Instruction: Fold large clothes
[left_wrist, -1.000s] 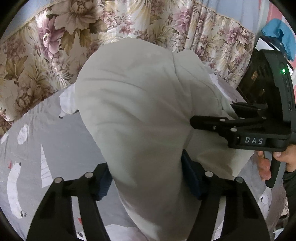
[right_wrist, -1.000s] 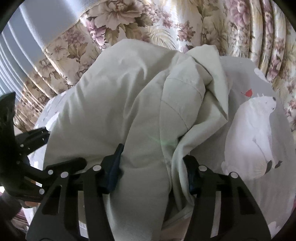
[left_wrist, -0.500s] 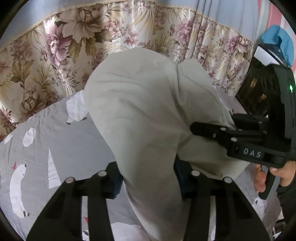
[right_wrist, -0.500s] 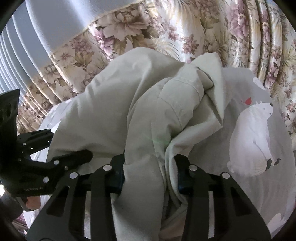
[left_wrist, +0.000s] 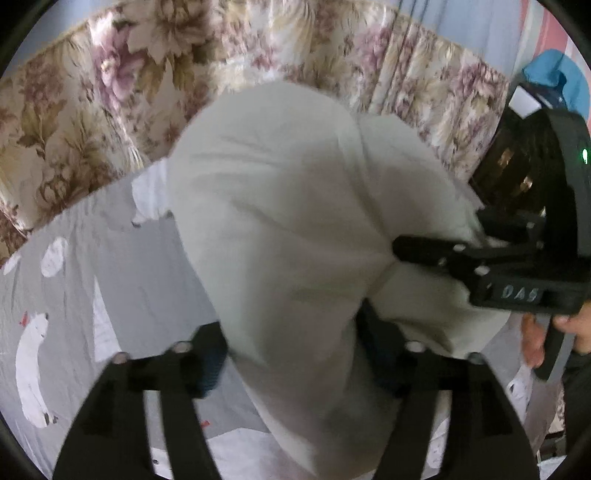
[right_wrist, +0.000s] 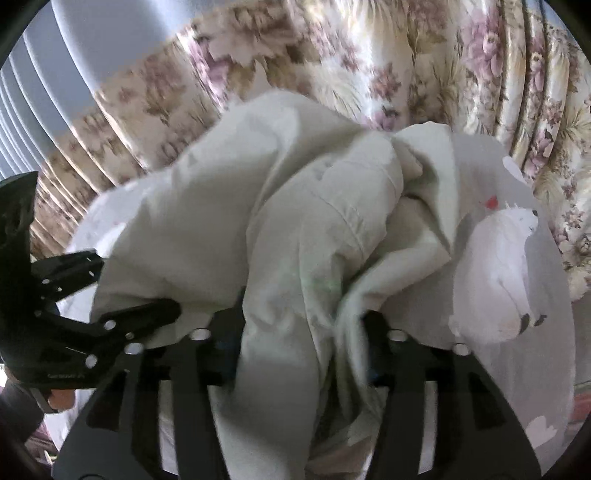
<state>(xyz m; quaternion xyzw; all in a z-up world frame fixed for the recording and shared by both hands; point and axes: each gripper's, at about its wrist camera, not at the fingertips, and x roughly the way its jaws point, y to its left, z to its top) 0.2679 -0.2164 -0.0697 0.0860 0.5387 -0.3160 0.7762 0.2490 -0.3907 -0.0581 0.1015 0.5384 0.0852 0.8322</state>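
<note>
Both grippers pinch the same pale garment (left_wrist: 295, 229), bunched and lifted over the grey bear-print bedsheet (left_wrist: 110, 266). The left gripper (left_wrist: 291, 354) has its fingers clamped on a thick fold at 6 o'clock. The right gripper (right_wrist: 303, 343), beside it at 3 o'clock, bites another fold. Flowered curtains (right_wrist: 369, 66) hang behind.

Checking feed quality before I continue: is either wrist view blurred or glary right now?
Left wrist view: motion-smeared, the pale garment soft-edged, left gripper fingers blurred. Right wrist view: similar smear on the floral curtain and garment folds, a faint green flare spot mid-cloth, no strong glare. Both bend straight lines at the rims.
</note>
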